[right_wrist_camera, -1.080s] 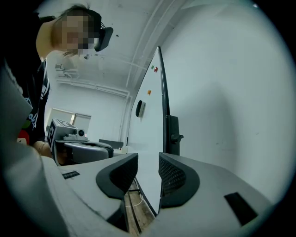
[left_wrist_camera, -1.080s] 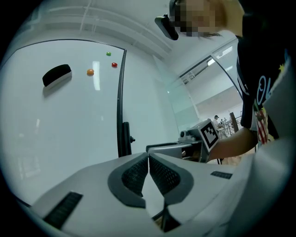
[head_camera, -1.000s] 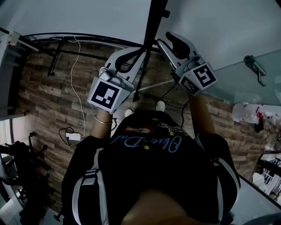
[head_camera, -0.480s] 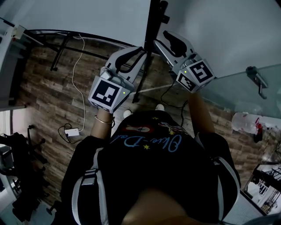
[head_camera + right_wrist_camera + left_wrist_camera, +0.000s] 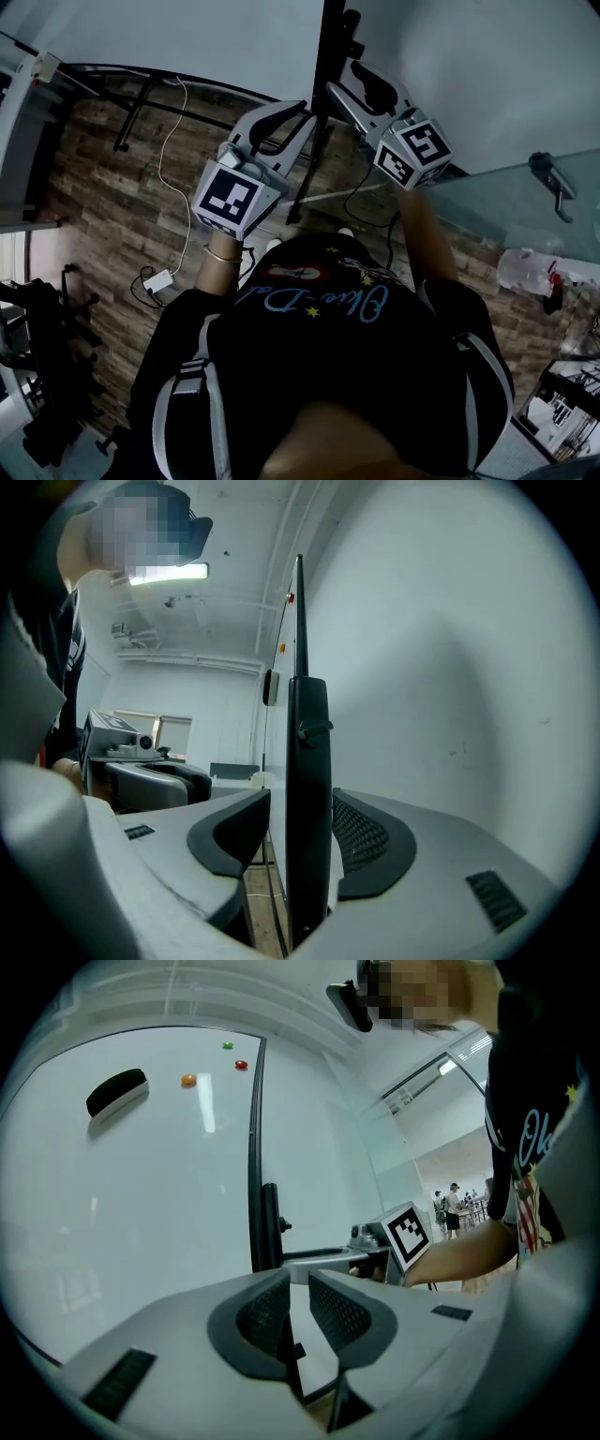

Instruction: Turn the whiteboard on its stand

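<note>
The whiteboard (image 5: 131,1194) is a large white panel in a black frame, seen from above in the head view (image 5: 469,66). Its black stand post (image 5: 307,789) rises between the jaws of my right gripper (image 5: 302,799). Those jaws are opening, and a gap shows beside the post. From above, the right gripper (image 5: 342,80) reaches to the post (image 5: 333,47) from the right. My left gripper (image 5: 298,1288) points at the board's face with only a narrow slit between its pads and nothing in it. In the head view the left gripper (image 5: 307,114) is just left of the post.
A black eraser (image 5: 117,1093) and small magnets (image 5: 188,1080) cling high on the board. The stand's legs (image 5: 141,94) spread over the wooden floor, where a white cable and adapter (image 5: 157,279) lie. A glass partition (image 5: 525,197) stands at the right. Dark equipment (image 5: 37,375) fills the left edge.
The right gripper has slid a little left along the post. The left gripper has hardly moved.
</note>
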A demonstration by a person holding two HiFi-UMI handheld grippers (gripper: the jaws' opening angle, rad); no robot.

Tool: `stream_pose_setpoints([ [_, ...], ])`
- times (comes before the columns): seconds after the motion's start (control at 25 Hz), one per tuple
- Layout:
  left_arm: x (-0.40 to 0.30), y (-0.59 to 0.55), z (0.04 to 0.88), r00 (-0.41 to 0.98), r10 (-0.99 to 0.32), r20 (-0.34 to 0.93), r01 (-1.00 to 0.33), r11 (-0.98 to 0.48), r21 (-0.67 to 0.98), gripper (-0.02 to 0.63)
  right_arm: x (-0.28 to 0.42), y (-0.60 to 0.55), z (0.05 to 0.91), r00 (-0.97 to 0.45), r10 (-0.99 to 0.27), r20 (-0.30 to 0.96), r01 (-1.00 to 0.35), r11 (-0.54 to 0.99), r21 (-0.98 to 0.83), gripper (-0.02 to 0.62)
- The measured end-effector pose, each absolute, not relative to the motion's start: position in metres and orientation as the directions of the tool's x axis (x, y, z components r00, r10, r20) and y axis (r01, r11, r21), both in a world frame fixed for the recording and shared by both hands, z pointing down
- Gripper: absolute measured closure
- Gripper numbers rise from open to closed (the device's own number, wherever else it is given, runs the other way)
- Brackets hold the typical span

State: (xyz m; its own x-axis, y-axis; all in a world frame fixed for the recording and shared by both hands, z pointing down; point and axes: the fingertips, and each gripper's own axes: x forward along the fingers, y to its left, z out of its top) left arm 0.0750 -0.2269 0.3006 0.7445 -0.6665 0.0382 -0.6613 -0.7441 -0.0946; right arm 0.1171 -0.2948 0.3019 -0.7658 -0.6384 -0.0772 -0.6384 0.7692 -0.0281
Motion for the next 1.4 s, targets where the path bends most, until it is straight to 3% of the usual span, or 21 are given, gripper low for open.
stream_pose_setpoints([
  [1.4,0.053,-0.217,0.318,0.681,-0.728,0.079,-0.725,-0.685,-0.069,0.534,0.103,-0.309,0.310,-0.766,-0.642,-0.017,-0.641,0.766,-0.042,0.411],
])
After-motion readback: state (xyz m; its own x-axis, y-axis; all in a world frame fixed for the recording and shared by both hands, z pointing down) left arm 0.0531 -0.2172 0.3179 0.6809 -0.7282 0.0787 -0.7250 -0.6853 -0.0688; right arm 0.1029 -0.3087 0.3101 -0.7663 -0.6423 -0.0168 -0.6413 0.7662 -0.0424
